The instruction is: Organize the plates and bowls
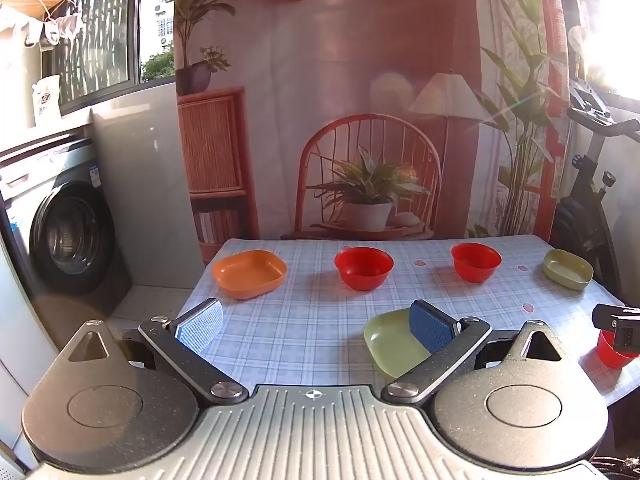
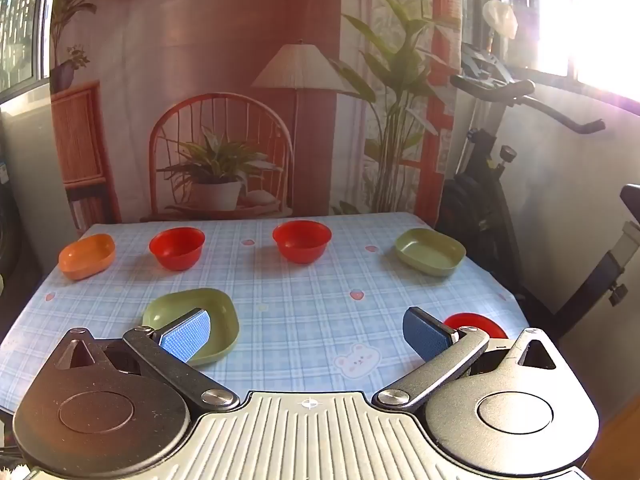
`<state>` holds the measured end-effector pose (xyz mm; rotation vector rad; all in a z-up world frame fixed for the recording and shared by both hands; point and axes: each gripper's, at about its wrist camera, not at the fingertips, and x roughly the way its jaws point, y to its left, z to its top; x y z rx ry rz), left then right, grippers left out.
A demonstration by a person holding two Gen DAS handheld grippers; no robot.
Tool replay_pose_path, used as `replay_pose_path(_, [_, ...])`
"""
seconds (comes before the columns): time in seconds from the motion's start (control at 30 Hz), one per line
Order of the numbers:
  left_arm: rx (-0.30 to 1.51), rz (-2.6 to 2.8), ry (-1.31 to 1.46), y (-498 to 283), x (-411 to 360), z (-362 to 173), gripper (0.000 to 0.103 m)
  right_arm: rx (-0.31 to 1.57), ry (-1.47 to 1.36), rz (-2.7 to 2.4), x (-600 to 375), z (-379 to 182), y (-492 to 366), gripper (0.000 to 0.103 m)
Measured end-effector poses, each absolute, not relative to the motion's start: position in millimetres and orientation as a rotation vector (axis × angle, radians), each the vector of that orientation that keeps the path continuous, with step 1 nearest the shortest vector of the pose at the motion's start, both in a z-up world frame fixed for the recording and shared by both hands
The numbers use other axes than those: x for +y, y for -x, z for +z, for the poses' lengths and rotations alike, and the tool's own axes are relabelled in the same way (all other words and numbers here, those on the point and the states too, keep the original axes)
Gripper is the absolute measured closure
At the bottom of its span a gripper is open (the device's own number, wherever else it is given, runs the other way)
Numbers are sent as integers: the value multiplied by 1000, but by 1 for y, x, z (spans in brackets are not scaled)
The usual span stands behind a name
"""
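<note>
Both grippers hung wide apart, holding nothing: left gripper (image 1: 316, 326), right gripper (image 2: 306, 334). Near green plate (image 2: 192, 312) shallow, rounded-square, glossy, sat on checked tablecloth (image 2: 300, 300). Behind it: orange dish (image 2: 86, 256), two red bowls (image 2: 177, 247) (image 2: 302, 240), green dish (image 2: 430, 251). Red cup (image 2: 476, 324) right of plate.

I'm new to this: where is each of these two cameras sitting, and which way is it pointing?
Left wrist view: sits on the left gripper, facing forward over the table; its open blue-padded fingers show, plus a bit of the other gripper at the right edge.
Right wrist view: sits on the right gripper, further right, facing the same way; its open fingers show.
Shared: the orange dish, two red bowls, the far green dish, the near green dish.
</note>
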<state>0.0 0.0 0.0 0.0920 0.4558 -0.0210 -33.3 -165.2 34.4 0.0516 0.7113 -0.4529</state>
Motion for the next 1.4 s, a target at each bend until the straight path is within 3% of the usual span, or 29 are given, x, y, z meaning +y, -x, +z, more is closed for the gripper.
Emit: replay_pose_path(1.4, [459, -19, -86, 0, -1, -4, 2, 715, -53, -452, -166, 36, 31, 0])
